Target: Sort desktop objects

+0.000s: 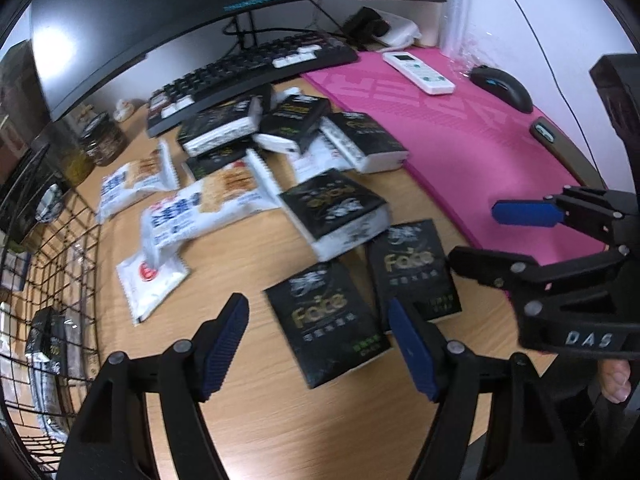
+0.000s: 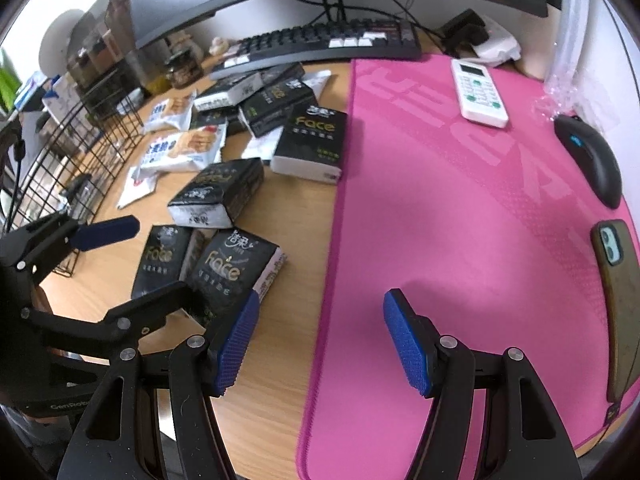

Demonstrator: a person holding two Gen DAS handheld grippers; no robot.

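both hand-held grippers (image 1: 318, 346) (image 2: 320, 344) agape, empty

1. Tissue packs (image 1: 326, 330) and snack bags (image 1: 200, 208) crowd the wooden desk (image 2: 276, 420) centre.
2. Wire basket (image 1: 60, 264) blocks the left edge.
3. Pink mat (image 2: 440, 220) offers open passage.

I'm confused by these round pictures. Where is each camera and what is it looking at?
Left wrist: sits on the left gripper, looks at black tissue packs on the wooden desk; a thumb shows.
Right wrist: sits on the right gripper, looks over the pink desk mat.
Both show the black keyboard and white remote.
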